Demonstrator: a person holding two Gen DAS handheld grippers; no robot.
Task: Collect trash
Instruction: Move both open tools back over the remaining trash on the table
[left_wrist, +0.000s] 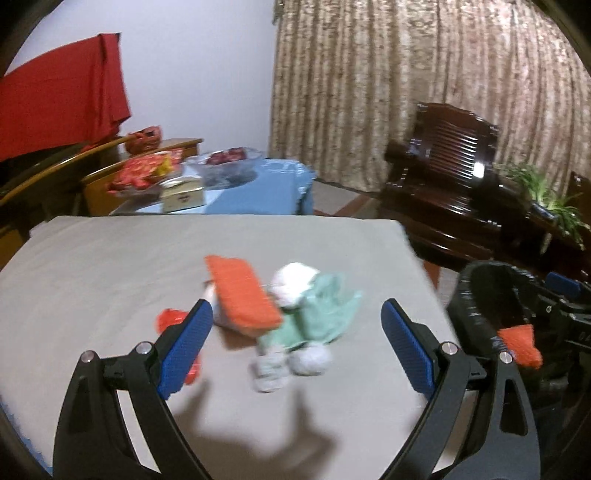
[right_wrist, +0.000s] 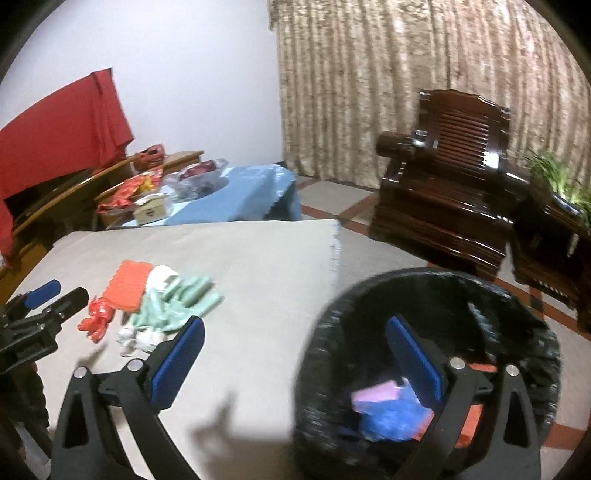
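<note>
Both claws are spread wide with nothing between the blue pads. The left claw (left_wrist: 295, 343) hangs over the beige cloth-covered surface (left_wrist: 110, 266), pointed at the little heap of trash sitting roughly mid-surface. That heap: a flat orange rectangular packet (left_wrist: 242, 295) lying partly on top of a crumpled mint-green wrapper (left_wrist: 325, 314), with a wadded white tissue (left_wrist: 293, 282) touching both, a scrunched red plastic scrap (left_wrist: 170, 317) just beside the left pad, and a couple of small greyish-white paper balls (left_wrist: 310, 360) at the near edge of the pile. It's all a bit blurry, so finer detail is hard to make out.

The right claw (right_wrist: 295, 360) sits over the edge where the surface meets the round bin lined with a black plastic bag (right_wrist: 480, 295); its right pad is above the bin's opening. Inside the bin there's a pink flat piece (right_wrist: 373, 397), some crumpled blue plastic (right_wrist: 391, 421) and an orange packet (right_wrist: 471, 417).
</note>
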